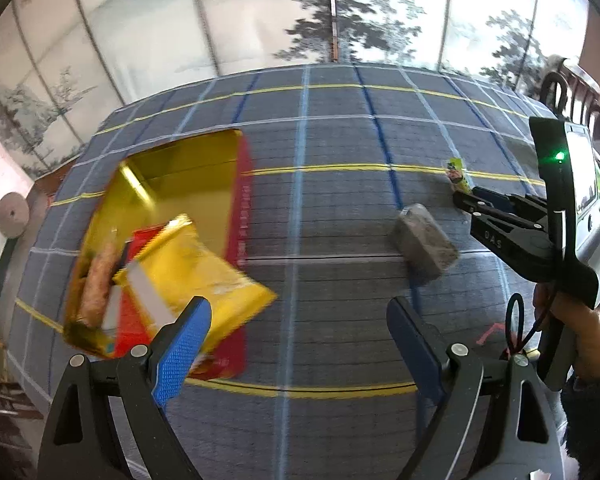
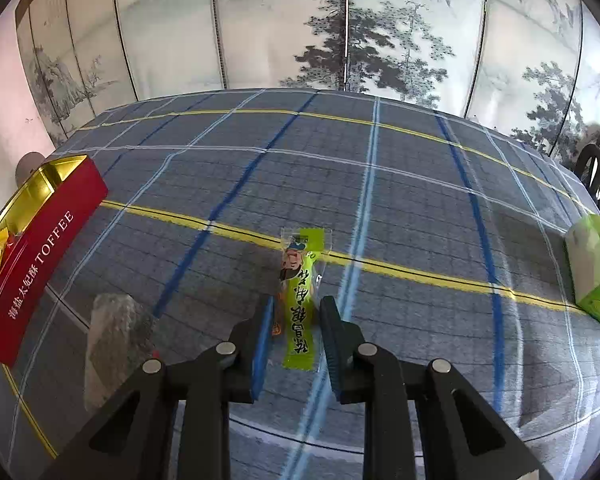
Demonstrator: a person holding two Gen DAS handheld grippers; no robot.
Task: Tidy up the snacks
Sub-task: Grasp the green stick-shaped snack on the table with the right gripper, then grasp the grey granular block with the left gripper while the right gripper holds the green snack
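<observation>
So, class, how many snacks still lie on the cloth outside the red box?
2: a green stick between the right tool's fingers, and a grey pack mid-table. Others may be out of view.

the red box [image 2: 40,256] carries white print on its long side: chinese characters, then "toffee". the green snack stick [image 2: 300,300] bears dark chinese characters down its length, seen upside down, beside a cartoon face. the right tool [image 1: 466,204] shows small letters, roughly "oas", in the left wrist view.

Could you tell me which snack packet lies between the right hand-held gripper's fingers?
The green stick packet; the grey packet lies apart to its left.
</observation>
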